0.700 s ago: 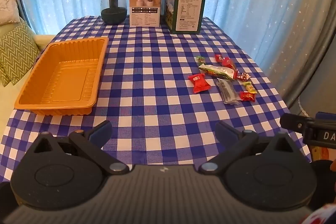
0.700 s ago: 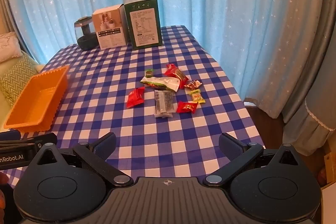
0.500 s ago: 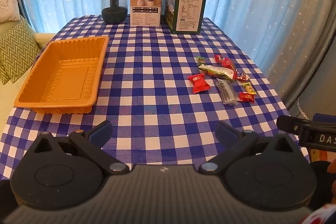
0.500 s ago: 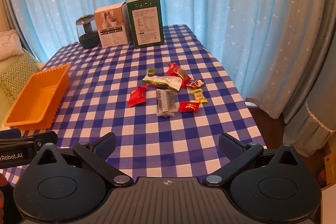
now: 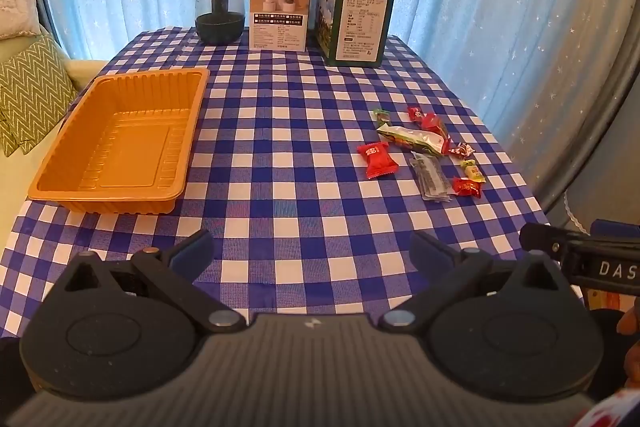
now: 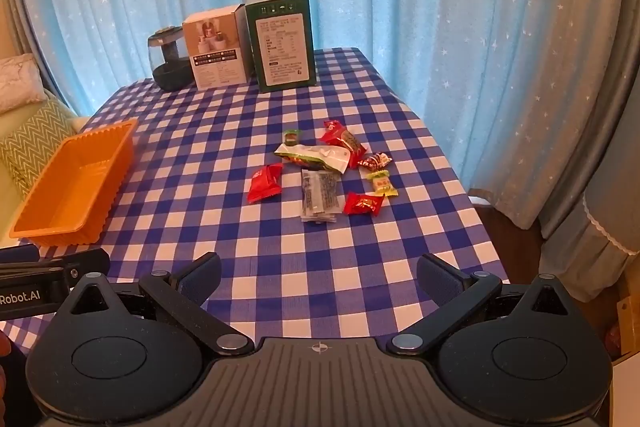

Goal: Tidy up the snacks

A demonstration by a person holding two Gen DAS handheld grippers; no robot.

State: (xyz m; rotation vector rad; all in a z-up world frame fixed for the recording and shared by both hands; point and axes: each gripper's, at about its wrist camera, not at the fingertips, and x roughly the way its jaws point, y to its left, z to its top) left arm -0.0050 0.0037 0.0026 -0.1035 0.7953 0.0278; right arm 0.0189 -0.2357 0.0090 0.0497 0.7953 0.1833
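Altogether, eight wrapped snacks (image 6: 320, 171) were counted, bunched on the table (image 6: 248, 251) right of one empty orange tray (image 5: 120, 147); two boxes (image 5: 280, 9) stood behind. Compared with earlier, nothing had shifted. Fingers of the left gripper (image 5: 312, 251) and right gripper (image 6: 320, 275) were spread wide, empty.

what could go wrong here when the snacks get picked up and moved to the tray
The wrapped snacks lie bunched and partly overlapping, so the open right tongs could pinch two at once or scatter them. The flat clear packet hugs the blue checked tablecloth, so the pads may snag cloth. The empty orange plastic tray sits across the table near its edge; a nudge might shift it.
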